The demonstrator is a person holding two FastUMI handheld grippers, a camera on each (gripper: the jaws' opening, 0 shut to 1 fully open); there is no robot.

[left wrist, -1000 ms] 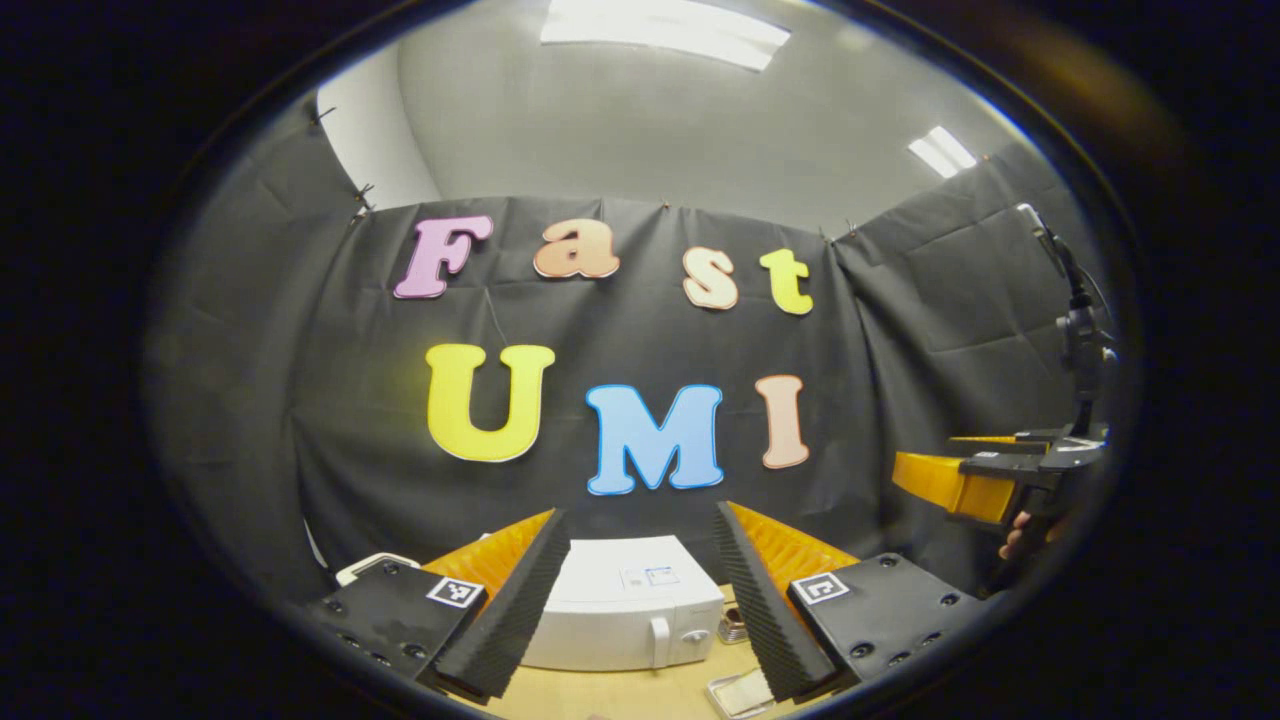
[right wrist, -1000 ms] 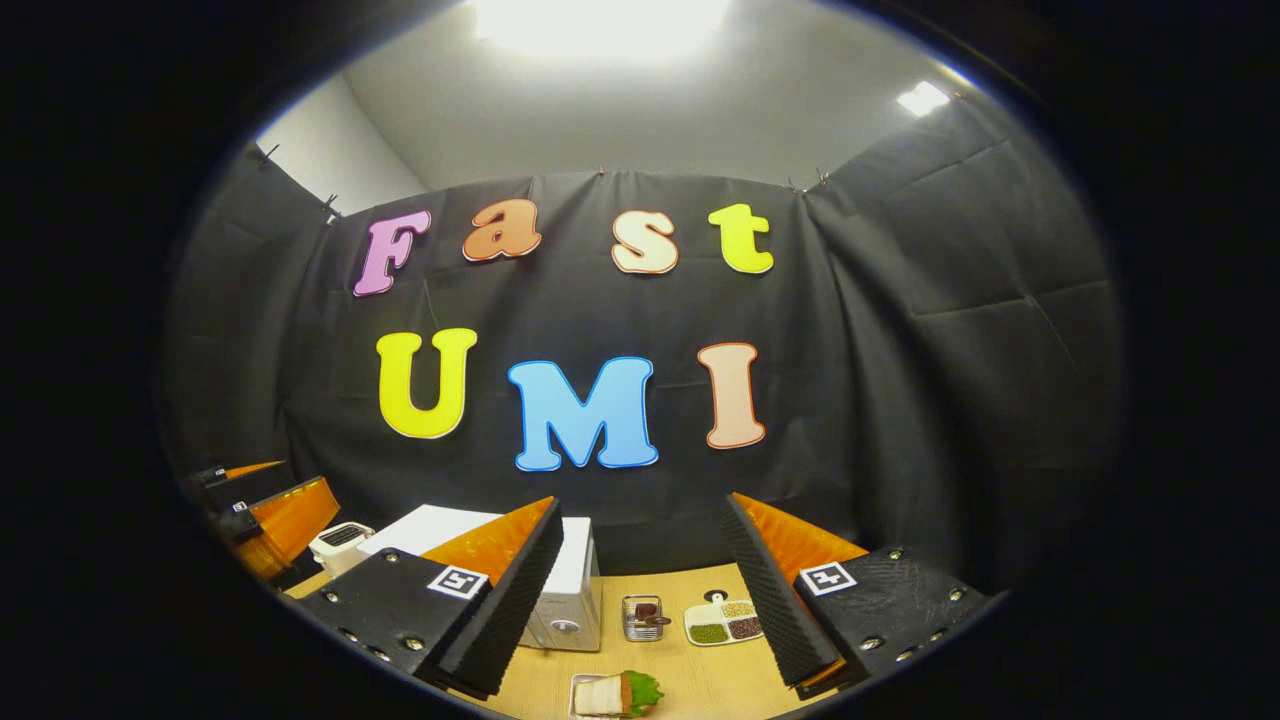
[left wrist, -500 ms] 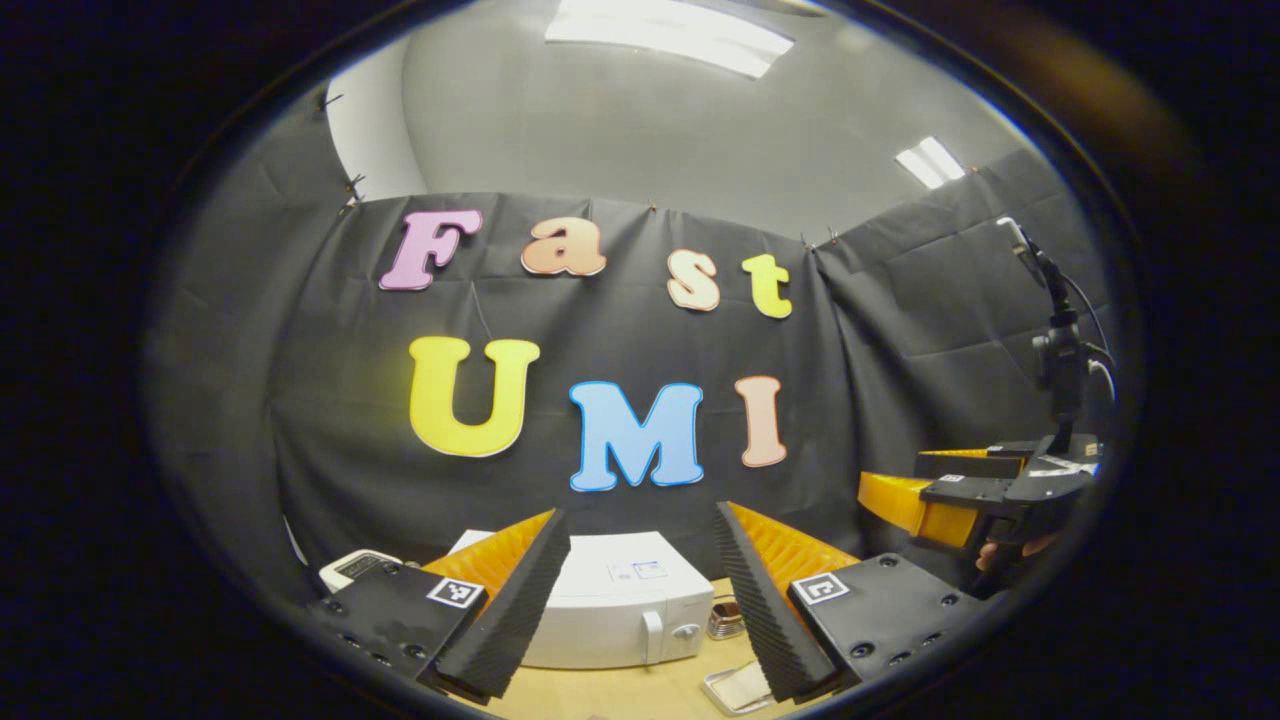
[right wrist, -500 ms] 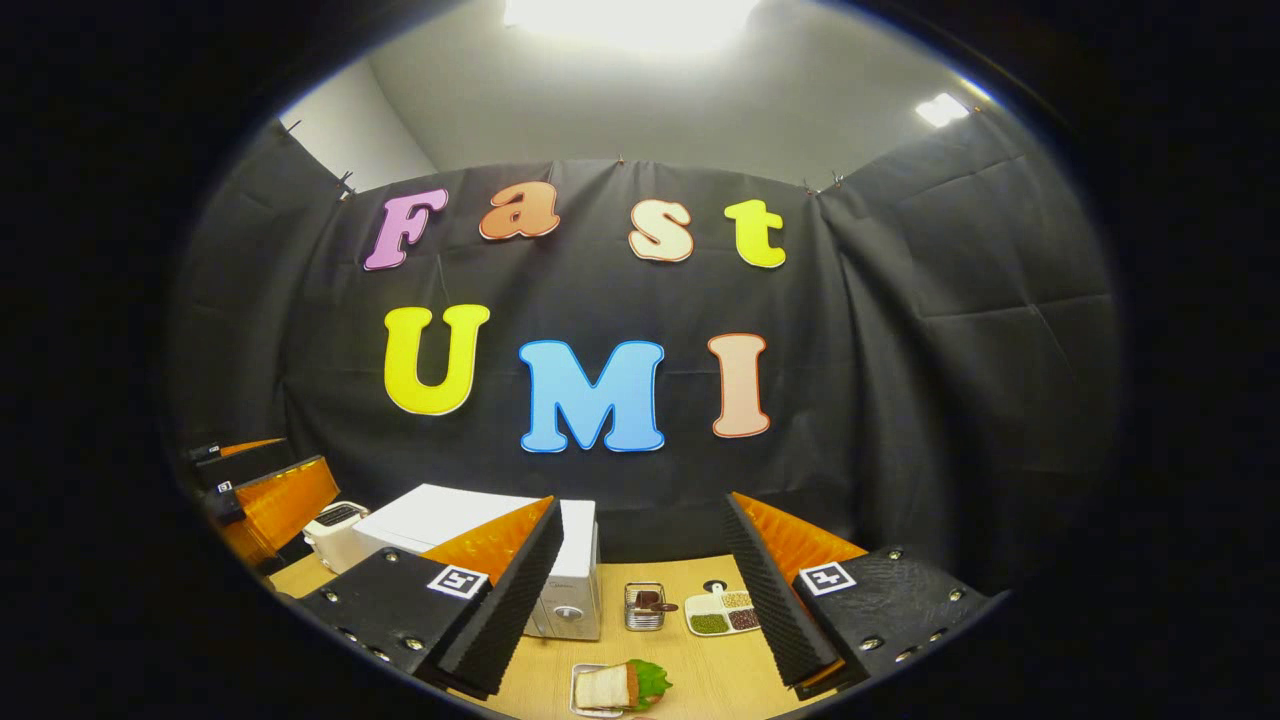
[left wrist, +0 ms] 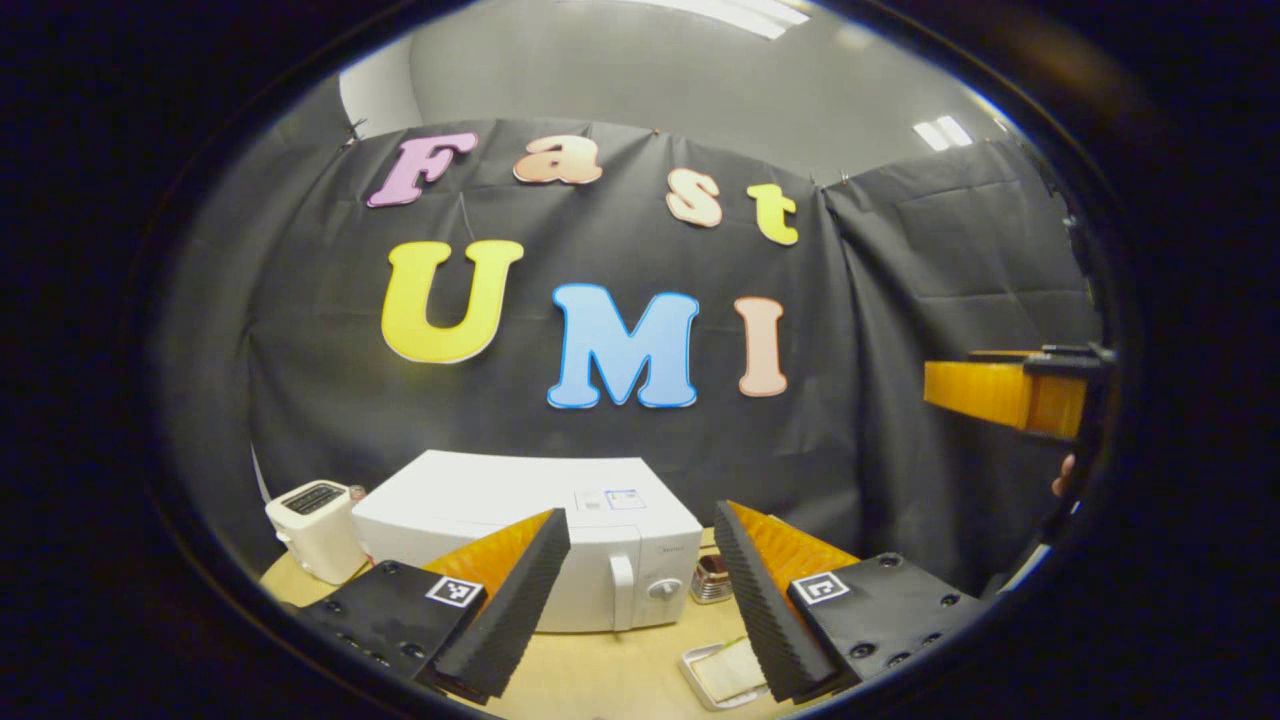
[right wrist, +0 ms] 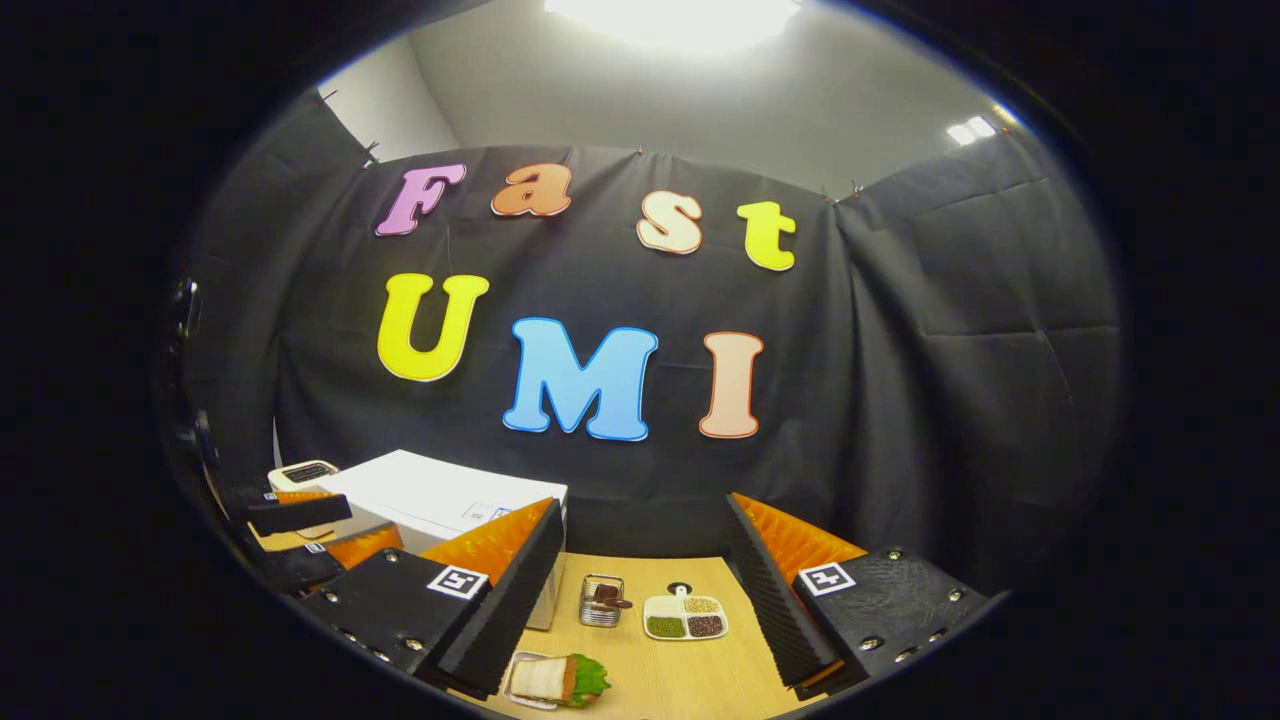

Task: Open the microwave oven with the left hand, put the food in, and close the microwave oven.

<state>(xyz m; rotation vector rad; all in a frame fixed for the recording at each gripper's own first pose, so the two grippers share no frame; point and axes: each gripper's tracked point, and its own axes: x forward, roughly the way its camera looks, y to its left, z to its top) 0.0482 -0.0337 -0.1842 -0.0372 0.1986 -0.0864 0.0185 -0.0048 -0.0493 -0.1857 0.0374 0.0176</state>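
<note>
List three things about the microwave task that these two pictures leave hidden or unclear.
- Microwave inside: door shut, left gripper view.
- Sandwich tray: near end cut by the picture edge, right gripper view; the left claw finger covers part of it in the left gripper view.
- Small metal basket contents: too small.

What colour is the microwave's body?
White, door and handle included. The microwave shows best in the left gripper view, standing shut on the table.

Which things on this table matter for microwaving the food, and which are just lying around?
For the job:
microwave oven, door shut
sandwich on its tray
left gripper, open
right gripper, open

Lying about:
toaster
divided dish of beans
small metal basket
</note>
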